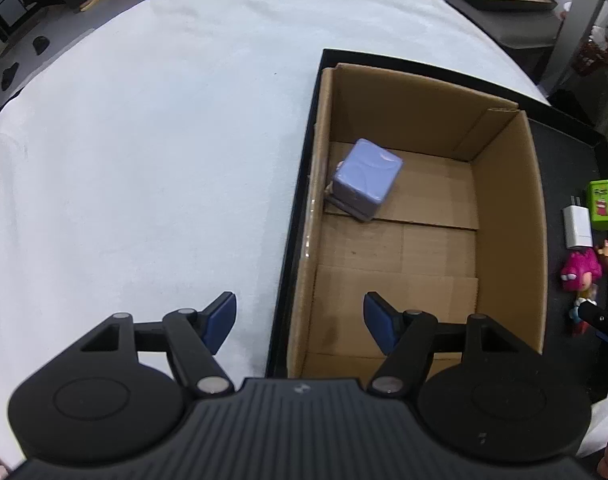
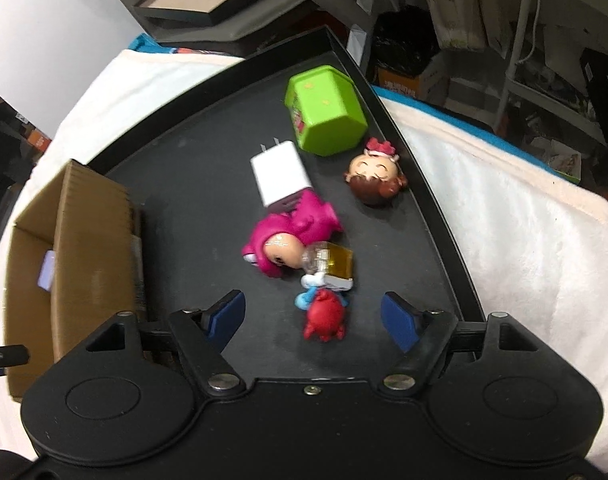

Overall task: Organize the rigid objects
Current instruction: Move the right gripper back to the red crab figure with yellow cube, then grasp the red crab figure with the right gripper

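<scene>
Left gripper [image 1: 299,322]: jaws apart, empty, above the cardboard box [image 1: 508,216] holding a blue cube [image 1: 366,176].
Right gripper [image 2: 314,318]: jaws apart, straddling the red figure [image 2: 324,316] on the black tray [image 2: 191,184].
Advice: close squarely on the red figure, clear of the yellow block [image 2: 336,266].

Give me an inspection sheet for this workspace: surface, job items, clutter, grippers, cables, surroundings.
Surface: black tray on a white cloth.
Job's things: cardboard box on the tray, holding a lavender cube; beside it on the tray lie a white charger, green container, pink figure, doll head, red toy.
Clutter: nothing seen.
Grippers: left gripper open, empty; right gripper open around the red toy.
Cables: nothing seen.
Surroundings: crowded shelves.
</scene>
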A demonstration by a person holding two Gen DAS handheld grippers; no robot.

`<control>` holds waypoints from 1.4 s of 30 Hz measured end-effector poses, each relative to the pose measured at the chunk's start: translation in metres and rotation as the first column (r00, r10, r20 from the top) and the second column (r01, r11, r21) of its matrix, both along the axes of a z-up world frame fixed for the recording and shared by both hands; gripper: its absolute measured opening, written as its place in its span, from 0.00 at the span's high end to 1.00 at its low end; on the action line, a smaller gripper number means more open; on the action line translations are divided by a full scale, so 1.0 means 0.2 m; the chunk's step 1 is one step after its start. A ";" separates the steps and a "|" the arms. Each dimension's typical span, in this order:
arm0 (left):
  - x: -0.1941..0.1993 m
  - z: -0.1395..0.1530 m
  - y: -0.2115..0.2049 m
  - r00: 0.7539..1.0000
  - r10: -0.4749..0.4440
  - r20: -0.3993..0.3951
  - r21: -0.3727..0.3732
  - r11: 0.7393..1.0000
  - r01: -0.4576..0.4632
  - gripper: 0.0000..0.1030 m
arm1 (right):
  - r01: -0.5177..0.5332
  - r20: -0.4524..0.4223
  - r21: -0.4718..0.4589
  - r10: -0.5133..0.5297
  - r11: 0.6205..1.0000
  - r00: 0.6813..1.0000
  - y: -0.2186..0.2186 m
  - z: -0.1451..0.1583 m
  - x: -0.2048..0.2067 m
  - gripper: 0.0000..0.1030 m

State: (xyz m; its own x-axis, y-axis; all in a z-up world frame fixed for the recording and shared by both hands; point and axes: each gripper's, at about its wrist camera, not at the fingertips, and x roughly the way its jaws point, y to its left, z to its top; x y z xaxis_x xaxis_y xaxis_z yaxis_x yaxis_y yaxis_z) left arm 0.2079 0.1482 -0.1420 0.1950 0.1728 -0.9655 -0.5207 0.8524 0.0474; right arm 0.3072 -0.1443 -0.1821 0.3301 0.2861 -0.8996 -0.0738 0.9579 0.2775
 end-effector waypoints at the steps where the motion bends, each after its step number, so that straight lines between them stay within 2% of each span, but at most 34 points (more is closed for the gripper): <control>1: 0.00 -0.01 0.00 1.000 0.003 -0.004 0.004 1.000 -0.003 0.33 | 0.005 -0.005 -0.003 -0.005 1.000 1.000 0.00 -0.02 0.00 0.29; 5: 0.01 -0.03 0.01 1.000 0.009 -0.015 0.005 1.000 -0.009 0.33 | 0.012 -0.013 0.000 -0.012 1.000 1.000 0.00 -0.08 0.03 0.34; 7: 0.02 -0.04 0.00 1.000 0.009 -0.021 0.003 1.000 -0.009 0.33 | 0.007 0.004 -0.022 -0.007 1.000 1.000 0.01 -0.09 0.04 0.40; 8: 0.02 -0.04 0.00 1.000 0.008 -0.023 0.001 1.000 -0.008 0.33 | 0.005 0.014 -0.027 -0.004 1.000 1.000 0.01 -0.09 0.05 0.48; 9: 0.03 -0.04 -0.01 1.000 0.006 -0.023 -0.001 1.000 -0.006 0.33 | -0.002 0.012 -0.017 0.002 1.000 1.000 0.00 -0.09 0.06 0.65; 10: 0.03 -0.04 -0.01 1.000 0.003 -0.021 -0.003 1.000 -0.003 0.33 | 0.001 0.001 -0.003 -0.001 1.000 1.000 -0.01 -0.09 0.07 0.70; 27: 0.04 -0.01 -0.01 1.000 -0.018 0.014 -0.015 1.000 0.018 0.33 | 0.001 -0.010 -0.025 -0.001 1.000 1.000 0.01 0.02 0.04 0.70; 42: 0.01 0.00 0.02 0.999 -0.024 0.043 -0.059 0.998 0.026 0.33 | -0.026 0.065 -0.020 0.027 0.999 0.998 0.14 0.24 0.05 0.70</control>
State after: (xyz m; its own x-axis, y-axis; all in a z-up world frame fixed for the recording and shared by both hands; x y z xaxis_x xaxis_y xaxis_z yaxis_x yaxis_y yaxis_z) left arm 0.2096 0.1524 -0.1413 0.2389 0.1098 -0.9648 -0.4999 0.8657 -0.0252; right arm 0.3168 -0.1172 -0.1345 0.3808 0.2782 -0.8818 -0.1168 0.9605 0.2526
